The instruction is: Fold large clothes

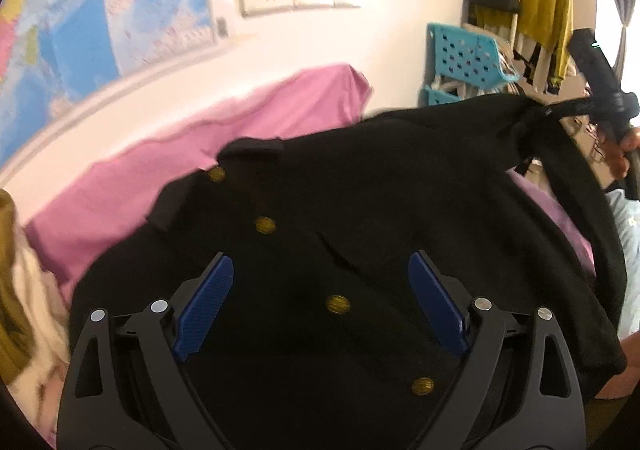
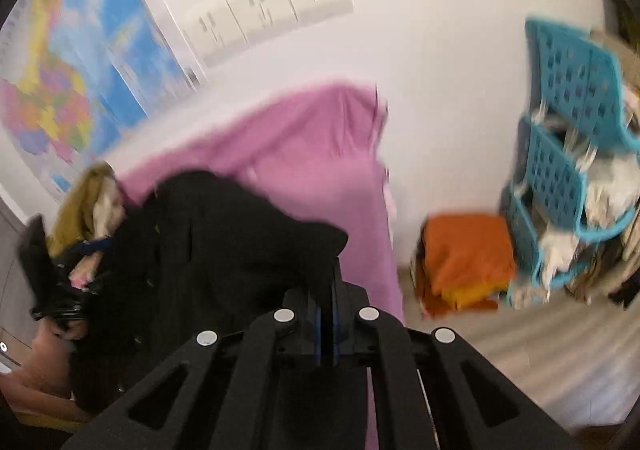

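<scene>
- Left wrist view: your left gripper point(image 1: 320, 310) hangs with its blue pads point(image 1: 206, 306) spread wide and nothing pinched, just above the black coat point(image 1: 360, 218), which lies buttons-up on the pink sheet point(image 1: 160, 170).
- At the coat's far right edge, your right gripper point(image 1: 538, 112) has a bunch of the cloth lifted — likely a sleeve or shoulder.
- I'd plant the left pads beside the row of brass buttons point(image 1: 338, 304) to pin the coat before you carry the flap over.
- Right wrist view: the right gripper point(image 2: 327, 314) is clamped tight on a fold of the black coat point(image 2: 224, 234).
- Keep the lift low and sweep toward the buttons — dragging the whole coat off the pink sheet point(image 2: 320, 154) is the risk.
</scene>
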